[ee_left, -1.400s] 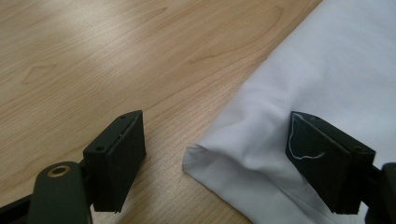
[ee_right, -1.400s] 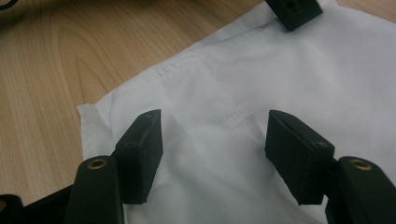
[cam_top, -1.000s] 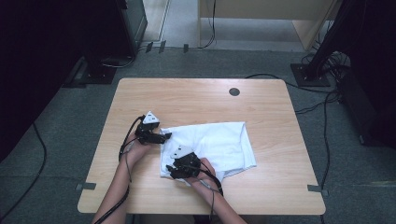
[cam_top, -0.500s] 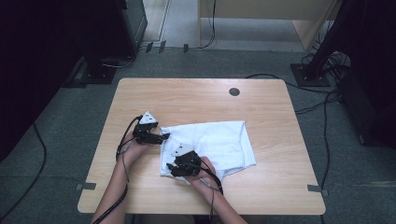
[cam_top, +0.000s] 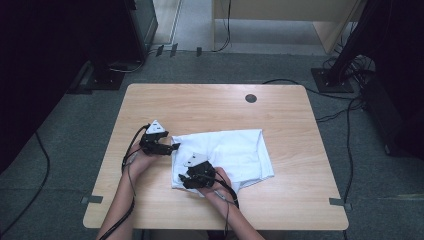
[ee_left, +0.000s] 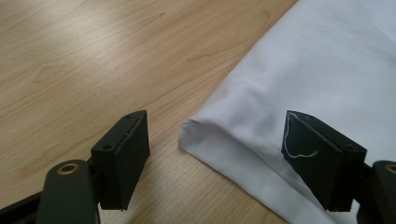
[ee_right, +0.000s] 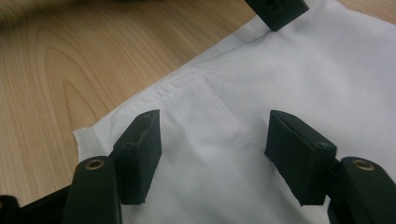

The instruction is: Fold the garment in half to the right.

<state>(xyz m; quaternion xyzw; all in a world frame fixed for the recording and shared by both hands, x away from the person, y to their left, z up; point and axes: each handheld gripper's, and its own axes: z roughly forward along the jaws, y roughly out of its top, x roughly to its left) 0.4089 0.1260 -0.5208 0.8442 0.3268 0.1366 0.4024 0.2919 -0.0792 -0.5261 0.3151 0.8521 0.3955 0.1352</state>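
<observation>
I am watching a white cloth (cam_top: 225, 157) that is lying folded on the wooden desk (cam_top: 210, 105), a little toward my side of the desk's middle and well apart from the dark round grommet (cam_top: 251, 98) near the far edge. All places below I am giving relative to this cloth.

My left claw (cam_top: 172, 147) is sitting at the cloth's far left corner. In the left gripper view that left claw (ee_left: 217, 158) is standing wide, its jaws having just been closing a little, with the folded corner of the cloth (ee_left: 299, 93) lying between them: one jaw is over bare desk (ee_left: 93, 60) just off the cloth's edge, the other is over the cloth itself. A thin pale thread is clinging to that second pad. I am seeing no pad pressing on the fabric.

My right claw (cam_top: 185, 179) is hovering over the cloth's near left corner. In the right gripper view the right claw (ee_right: 212, 156) is also standing open, both jaws over the cloth (ee_right: 299, 88), straddling a stitched seam that is running from the hem inward. The fabric is lying flat between the pads, with nothing pinched. At the top of that view one pad of the left claw is resting at the cloth's far edge.
</observation>
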